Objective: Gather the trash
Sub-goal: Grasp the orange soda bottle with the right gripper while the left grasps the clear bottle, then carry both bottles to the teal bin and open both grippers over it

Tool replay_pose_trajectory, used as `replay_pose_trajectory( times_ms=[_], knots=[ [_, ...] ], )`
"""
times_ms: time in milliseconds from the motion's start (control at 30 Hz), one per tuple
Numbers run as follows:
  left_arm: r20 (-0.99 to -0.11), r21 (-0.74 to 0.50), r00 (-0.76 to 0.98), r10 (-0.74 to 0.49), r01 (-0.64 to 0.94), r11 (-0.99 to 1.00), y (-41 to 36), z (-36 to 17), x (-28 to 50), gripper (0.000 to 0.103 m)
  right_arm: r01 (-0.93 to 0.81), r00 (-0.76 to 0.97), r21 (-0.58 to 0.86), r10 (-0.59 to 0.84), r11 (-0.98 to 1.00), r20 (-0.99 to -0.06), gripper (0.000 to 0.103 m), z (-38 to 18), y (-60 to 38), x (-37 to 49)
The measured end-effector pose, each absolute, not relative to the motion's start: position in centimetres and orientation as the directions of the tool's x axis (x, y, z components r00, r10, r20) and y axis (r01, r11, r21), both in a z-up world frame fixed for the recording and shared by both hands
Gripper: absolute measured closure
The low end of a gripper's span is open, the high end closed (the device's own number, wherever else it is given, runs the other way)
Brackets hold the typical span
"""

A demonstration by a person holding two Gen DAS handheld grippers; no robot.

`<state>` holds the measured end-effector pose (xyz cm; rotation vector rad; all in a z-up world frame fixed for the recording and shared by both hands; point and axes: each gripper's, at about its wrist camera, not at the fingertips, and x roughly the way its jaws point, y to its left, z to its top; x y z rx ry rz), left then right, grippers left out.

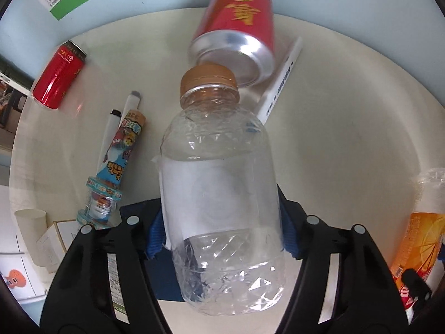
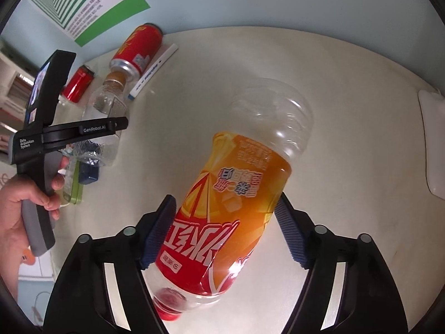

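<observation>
A pale blue wall with a green-and-white poster (image 2: 91,8) stands behind a round cream tabletop (image 1: 347,128) scattered with empties.

In the left wrist view the left gripper (image 1: 222,239) has its blue-padded fingers (image 1: 155,236) set on either side of a clear bottle (image 1: 222,194) with a brown cap, and the pads press its sides near the white label, so it is gripped. The bottle lies on the tabletop, its cap pointing to the far side and touching the silver base of a tipped red can (image 1: 239,27). A white marker (image 1: 281,83) lies just right of that can. Farther left lie a second red can (image 1: 59,75), two more pens and a small bottle with a cartoon wrapper (image 1: 116,172) (its neck points toward the near edge).

In the right wrist view the right gripper (image 2: 222,231) holds an orange-labelled bottle (image 2: 236,194) between its fingers (image 2: 158,231); the left pad rests on the label and the right pad meets the bottle's edge. Its red cap points near, its clear base far. A hand (image 2: 25,203) grips the left gripper's handle at the left.
</observation>
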<state>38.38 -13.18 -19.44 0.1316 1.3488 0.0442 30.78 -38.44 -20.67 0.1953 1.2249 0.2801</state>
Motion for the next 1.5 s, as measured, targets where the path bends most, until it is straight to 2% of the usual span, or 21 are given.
replay_pose_trajectory(
  times_ms=[100,433,533,833,1200,1500],
  knots=[
    [-0.967,0.115,0.235,0.096,0.070,0.991,-12.5,-18.9,37.6,0.042,-0.098,0.305,0.331,0.345,0.939,-0.888,0.037,-20.5,-38.7,30.3],
    [-0.949,0.098,0.312,0.048,0.145,0.985,-11.2,-15.8,34.0,0.042,-0.106,0.341,0.371,0.385,0.922,-0.858,0.041,-17.8,-38.7,28.3],
    [-0.940,0.098,0.340,0.037,0.164,0.982,-10.2,-14.9,34.3,0.042,-0.142,0.360,0.361,0.388,0.922,-0.848,0.041,-16.2,-38.1,27.6],
    [-0.893,0.127,0.449,0.028,0.193,0.973,-8.3,-9.4,28.6,0.042,-0.287,0.407,0.328,0.425,0.900,-0.809,0.043,-10.8,-34.9,26.2],
    [-0.855,0.139,0.508,0.105,0.030,0.990,1.2,-4.5,20.5,0.042,-0.549,0.404,0.301,0.563,0.779,-0.721,0.043,-3.2,-24.2,24.8],
    [-0.858,0.145,0.458,0.233,-0.219,0.965,14.9,-5.1,12.0,0.042,-0.767,0.240,0.281,0.664,0.577,-0.709,0.043,-1.2,-7.3,22.7]
  ],
)
